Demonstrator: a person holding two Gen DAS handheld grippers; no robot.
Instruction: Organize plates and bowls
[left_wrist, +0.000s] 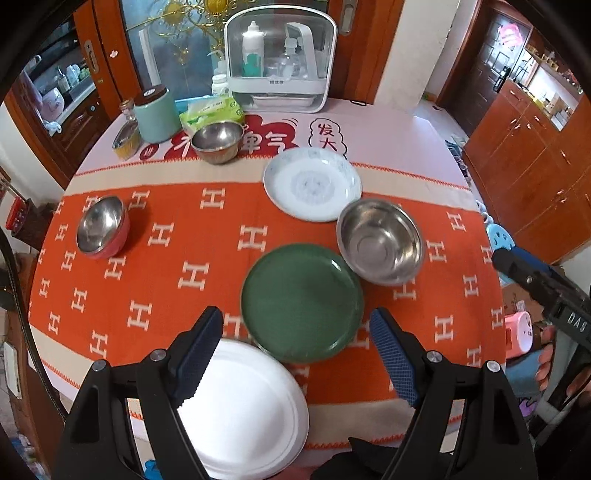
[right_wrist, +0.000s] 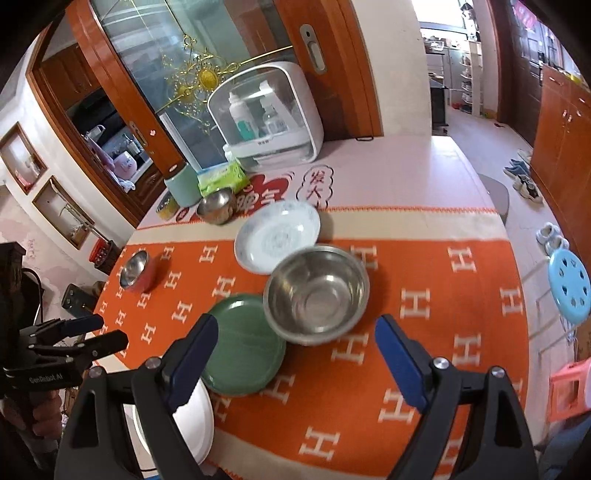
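Observation:
On the orange cloth lie a green plate (left_wrist: 301, 302) (right_wrist: 242, 347), a steel bowl (left_wrist: 380, 240) (right_wrist: 316, 293) to its right, a white patterned plate (left_wrist: 312, 182) (right_wrist: 277, 234) behind, a white plate (left_wrist: 243, 410) (right_wrist: 194, 417) at the near edge, a red-sided steel bowl (left_wrist: 103, 227) (right_wrist: 136, 275) at left and a small steel bowl (left_wrist: 218, 142) (right_wrist: 216, 205) at the back. My left gripper (left_wrist: 295, 350) is open above the near edge, over the white and green plates. My right gripper (right_wrist: 291, 354) is open, just short of the steel bowl.
At the table's back stand a white cabinet with bottles (left_wrist: 280, 62), a mint canister (left_wrist: 155, 112), a tissue pack (left_wrist: 212, 110) and a tin (left_wrist: 125, 142). A blue stool (right_wrist: 569, 288) and a pink stool (right_wrist: 570, 384) stand right of the table.

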